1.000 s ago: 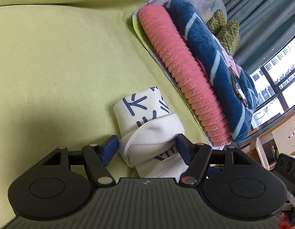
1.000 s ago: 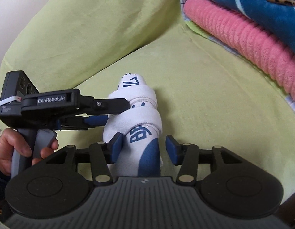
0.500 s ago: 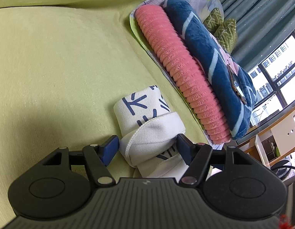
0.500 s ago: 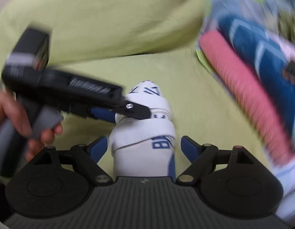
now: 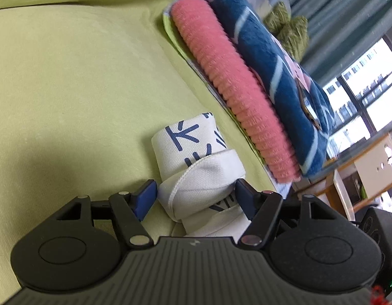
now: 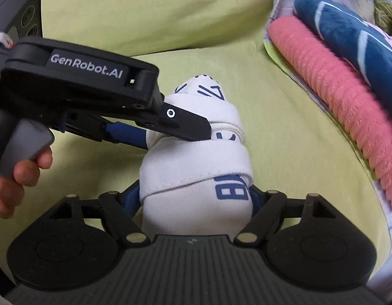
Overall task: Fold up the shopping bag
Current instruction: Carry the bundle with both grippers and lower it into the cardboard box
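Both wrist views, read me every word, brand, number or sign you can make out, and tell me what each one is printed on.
"GenRobot.AI": white lettering on the black body of the left gripper, seen in the right wrist view.
"B" and part of a second letter: blue print on the rolled shopping bag, cut off by the strap wrapped around it.
Blue arrow-like marks on the bag's far end, in both views: partial, not readable as words.
Nothing else is legible.

Rolled shopping bag (image 6: 196,178) near end hidden behind right tool (image 6: 196,198) body; pink blanket (image 6: 348,106) blurred, cut off by frame edge; person's hand (image 6: 15,178) partly cropped.
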`<action>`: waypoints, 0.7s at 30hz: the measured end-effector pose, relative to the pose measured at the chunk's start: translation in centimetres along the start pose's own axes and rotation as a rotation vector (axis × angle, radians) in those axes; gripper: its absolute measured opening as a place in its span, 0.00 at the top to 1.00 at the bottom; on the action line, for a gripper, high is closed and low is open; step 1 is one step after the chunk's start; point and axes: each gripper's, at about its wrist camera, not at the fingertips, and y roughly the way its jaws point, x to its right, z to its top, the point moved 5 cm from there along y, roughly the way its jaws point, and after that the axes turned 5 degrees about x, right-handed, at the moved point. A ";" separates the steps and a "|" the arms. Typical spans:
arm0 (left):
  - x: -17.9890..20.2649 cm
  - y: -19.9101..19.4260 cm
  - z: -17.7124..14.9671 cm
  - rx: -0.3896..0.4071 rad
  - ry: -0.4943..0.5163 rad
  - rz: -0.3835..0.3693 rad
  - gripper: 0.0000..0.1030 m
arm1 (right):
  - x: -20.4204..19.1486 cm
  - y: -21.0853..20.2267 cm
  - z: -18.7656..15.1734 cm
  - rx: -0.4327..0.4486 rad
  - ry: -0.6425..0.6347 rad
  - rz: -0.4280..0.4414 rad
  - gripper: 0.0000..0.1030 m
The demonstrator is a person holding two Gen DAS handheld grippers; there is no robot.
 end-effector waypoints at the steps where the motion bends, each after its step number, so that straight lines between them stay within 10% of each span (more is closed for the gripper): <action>1: 0.5 -0.1 -0.2 -0.009 0.020 0.002 0.34 | 0.0 -0.3 -0.2 0.001 0.020 0.003 0.29; 21: 12.8 1.5 -7.3 -0.174 0.265 -0.111 0.35 | 4.0 -10.4 -8.3 0.156 0.462 0.003 0.36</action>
